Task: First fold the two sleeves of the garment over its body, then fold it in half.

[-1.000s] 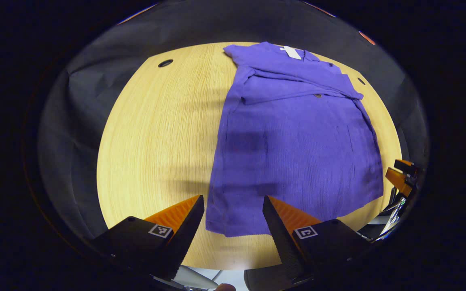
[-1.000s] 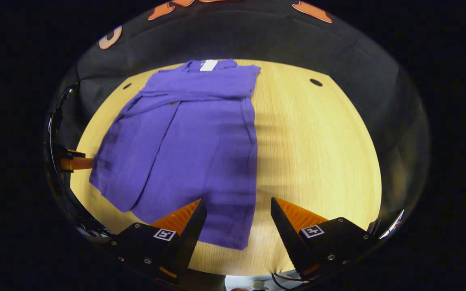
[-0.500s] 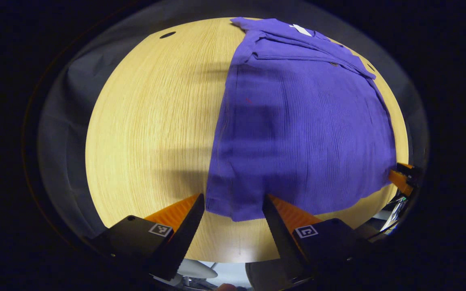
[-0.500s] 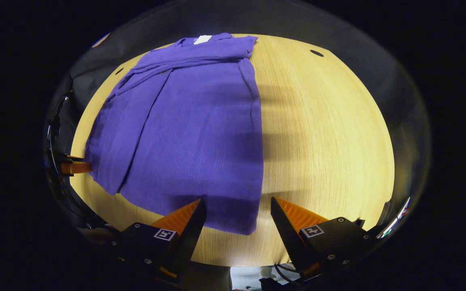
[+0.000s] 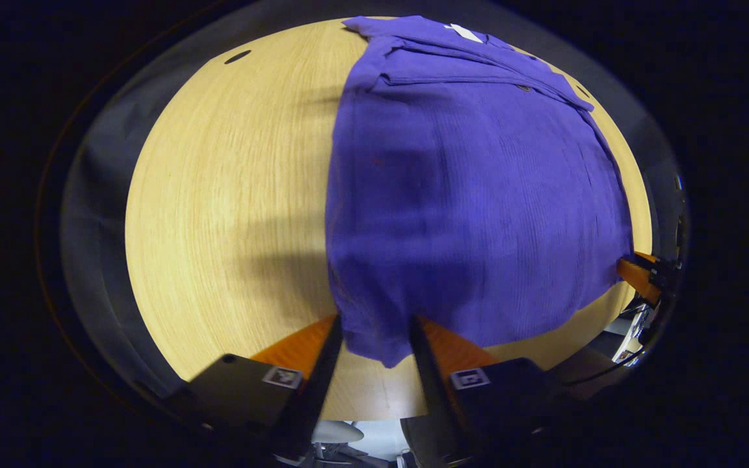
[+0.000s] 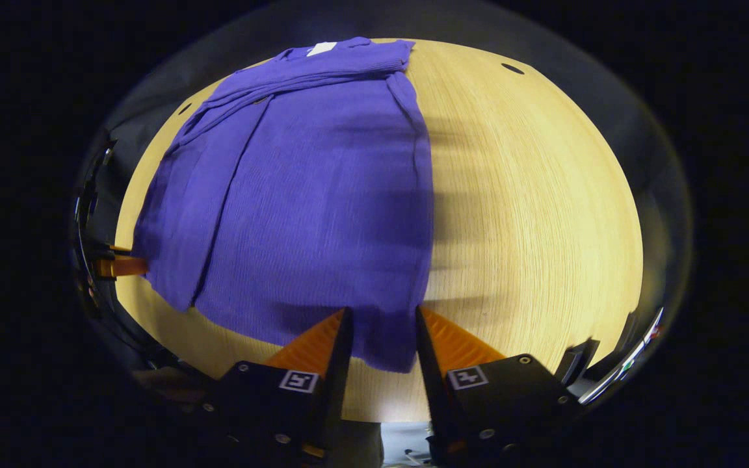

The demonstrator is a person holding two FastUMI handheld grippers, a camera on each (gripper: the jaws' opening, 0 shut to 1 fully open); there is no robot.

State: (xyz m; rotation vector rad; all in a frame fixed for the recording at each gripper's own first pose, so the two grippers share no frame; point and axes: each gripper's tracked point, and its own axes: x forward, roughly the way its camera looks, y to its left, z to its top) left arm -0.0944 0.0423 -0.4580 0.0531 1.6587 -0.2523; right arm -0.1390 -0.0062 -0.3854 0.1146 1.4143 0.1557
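Note:
A purple garment (image 5: 465, 195) lies flat on the round wooden table (image 5: 231, 195), collar and white tag (image 5: 464, 32) at the far end. Both sleeves lie folded across its chest. My left gripper (image 5: 376, 325) straddles the near left hem corner, its jaws narrowed but still apart with cloth between them. In the right gripper view the garment (image 6: 309, 195) fills the table's left half, and my right gripper (image 6: 382, 315) straddles the near right hem corner in the same way. The right gripper (image 5: 638, 276) shows at the far edge of the left view, the left gripper (image 6: 118, 265) likewise in the right view.
Bare wood of the table (image 6: 530, 195) lies to the right of the garment in the right gripper view. Small dark holes (image 5: 237, 56) (image 6: 512, 68) sit near the far rim. The near table edge runs just under both grippers.
Both grippers moved down and forward onto the hem corners over the last second. Their jaws have narrowed from wide open, with the fabric now between them.

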